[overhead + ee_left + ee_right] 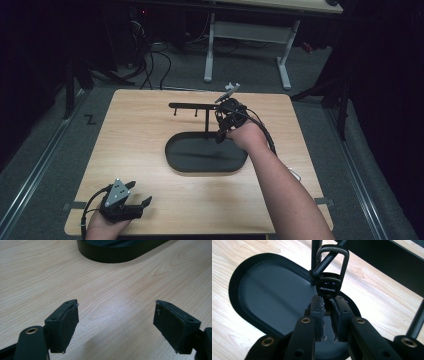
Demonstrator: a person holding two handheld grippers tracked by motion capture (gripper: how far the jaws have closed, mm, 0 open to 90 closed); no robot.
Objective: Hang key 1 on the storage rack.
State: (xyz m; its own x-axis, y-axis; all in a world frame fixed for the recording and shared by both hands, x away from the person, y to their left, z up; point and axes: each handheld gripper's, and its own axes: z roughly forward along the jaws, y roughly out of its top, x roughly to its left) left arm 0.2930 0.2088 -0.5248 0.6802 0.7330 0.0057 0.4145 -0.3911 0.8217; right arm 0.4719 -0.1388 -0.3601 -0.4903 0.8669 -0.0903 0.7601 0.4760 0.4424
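The right gripper (pixel 327 305) has its jaws nearly closed on the lower end of a black key fob (pixel 328 287) marked HAVAL, whose carabiner loop (pixel 333 261) is hooked over the horizontal bar (pixel 197 106) of a black stand (pixel 206 120); the fob hangs just above the right end of the stand's oval tray (pixel 206 167), beside the upright post. The left gripper (pixel 131 200) rests well apart from the stand, near the table's front edge on the person's left, its 2 jaws spread wide with nothing between them. The likeliest trouble, as I judge it, is the grip itself: only the bottom edge of the fob sits between the worn pads, so a sideways tug could let it slip out and swing on the bar. If the loop is being lifted off, pulling at an angle could jam it against the post or tip the light stand; if it is being hung, letting go early is harmless only if the loop is fully over the bar, which I cannot tell for certain. The stand sits near the middle of a pale wood-grain table (pixel 140 145), smooth and bare. Around it the room is dark, with grey carpet, cables on the floor behind, and the white legs of another desk (pixel 250 40) beyond the stand.
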